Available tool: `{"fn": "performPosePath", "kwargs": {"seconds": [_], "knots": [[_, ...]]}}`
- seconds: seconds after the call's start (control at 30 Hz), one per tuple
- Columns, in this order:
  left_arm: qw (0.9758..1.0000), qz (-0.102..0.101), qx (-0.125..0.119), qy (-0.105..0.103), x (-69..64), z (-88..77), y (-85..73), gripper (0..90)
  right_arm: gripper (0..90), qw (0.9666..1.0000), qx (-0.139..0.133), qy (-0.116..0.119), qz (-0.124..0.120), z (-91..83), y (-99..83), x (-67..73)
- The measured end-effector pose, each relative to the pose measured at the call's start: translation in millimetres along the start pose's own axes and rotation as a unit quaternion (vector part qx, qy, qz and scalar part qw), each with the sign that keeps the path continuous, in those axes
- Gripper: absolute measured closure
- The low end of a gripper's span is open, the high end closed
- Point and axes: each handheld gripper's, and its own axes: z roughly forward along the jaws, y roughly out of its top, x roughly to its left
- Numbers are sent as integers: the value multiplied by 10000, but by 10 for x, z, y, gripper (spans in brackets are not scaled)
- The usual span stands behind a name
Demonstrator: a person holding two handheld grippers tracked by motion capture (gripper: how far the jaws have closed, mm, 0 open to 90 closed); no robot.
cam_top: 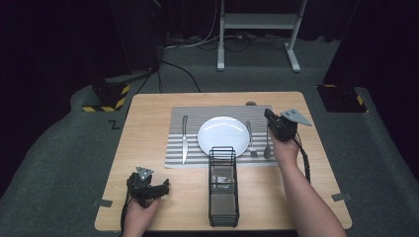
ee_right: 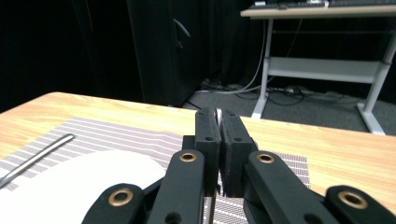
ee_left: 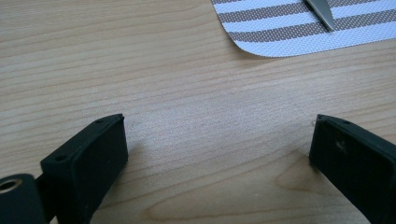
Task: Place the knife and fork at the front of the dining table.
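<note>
While your right gripper (cam_top: 268, 114) (ee_right: 218, 126) hovers over the far right part of the grey-and-white striped woven placemat (cam_top: 197, 116) (ee_right: 116, 133), its jaws are pressed together on the handle of the one silver metal spoon (cam_top: 267, 148). In the right gripper view a thin bright sliver of the spoon (ee_right: 216, 112) shows between the pads, and its stem runs down below them. From above, the spoon's bowl lies on your side of those jaws, over the mat.

You have one silver metal fork (cam_top: 251, 140), lying on the mat just left of the held spoon. There is one round white plate (cam_top: 223, 136) (ee_right: 70, 186), further left of those jaws, with nothing on it. One silver table knife (cam_top: 184, 140) (ee_right: 37, 156) lies beyond the plate, well apart from the right jaws.

Your left gripper (cam_top: 165, 187) (ee_left: 217, 149) sits low over the pale wooden table (cam_top: 148, 123) (ee_left: 140, 70), its jaws wide apart with only bare wood between them. Ahead of them, to the right, you see a rounded corner of the mat (ee_left: 280, 32) and the knife's tip (ee_left: 322, 14).

There is one container, a tall black wire basket (cam_top: 212, 197), standing between your two grippers, nearer the left jaws. You cannot tell through the mesh what it holds.
</note>
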Motion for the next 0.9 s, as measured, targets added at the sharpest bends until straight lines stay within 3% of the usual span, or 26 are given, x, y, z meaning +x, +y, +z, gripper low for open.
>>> {"fn": "performPosePath", "kwargs": {"seconds": [0.43, 0.9], "knots": [[10000, -1, 4, -10, 1, 0, 1, 44, 846, 9969, 544, -206, 521, 367, -174, -298], [10000, 1, 4, -20, 2, 1, 1, 42, 834, 9946, 906, -169, 480, 469, -311, -278]]}}
